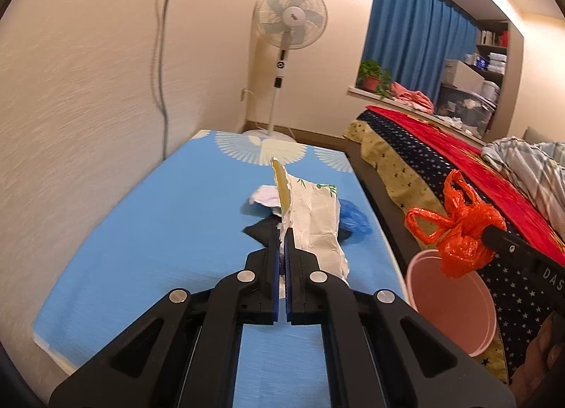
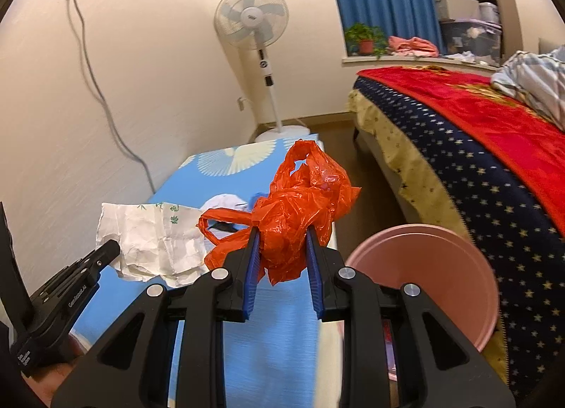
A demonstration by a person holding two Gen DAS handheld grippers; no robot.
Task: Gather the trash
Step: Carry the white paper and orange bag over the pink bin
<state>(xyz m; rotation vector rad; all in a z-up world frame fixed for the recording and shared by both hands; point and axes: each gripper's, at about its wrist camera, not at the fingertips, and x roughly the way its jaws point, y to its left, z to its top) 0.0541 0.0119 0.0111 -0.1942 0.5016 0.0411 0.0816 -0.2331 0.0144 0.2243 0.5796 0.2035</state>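
My left gripper (image 1: 282,231) is shut on a crumpled white paper wrapper (image 1: 314,217) with green print, lifted above the blue table (image 1: 148,224). The wrapper also shows in the right wrist view (image 2: 155,242). My right gripper (image 2: 282,231) is shut on a crumpled orange plastic bag (image 2: 300,203), held at the table's right edge beside a pink bin (image 2: 434,277). In the left wrist view the orange bag (image 1: 459,231) hangs over the pink bin (image 1: 455,305). More trash lies on the table: a white scrap (image 1: 261,196), a black piece (image 1: 261,231) and a blue plastic piece (image 1: 353,217).
A bed (image 1: 441,175) with a starred cover and red blanket runs along the right, close to the bin. A standing fan (image 1: 287,30) is beyond the table's far end. The wall (image 1: 88,108) with a hanging cable borders the table's left side.
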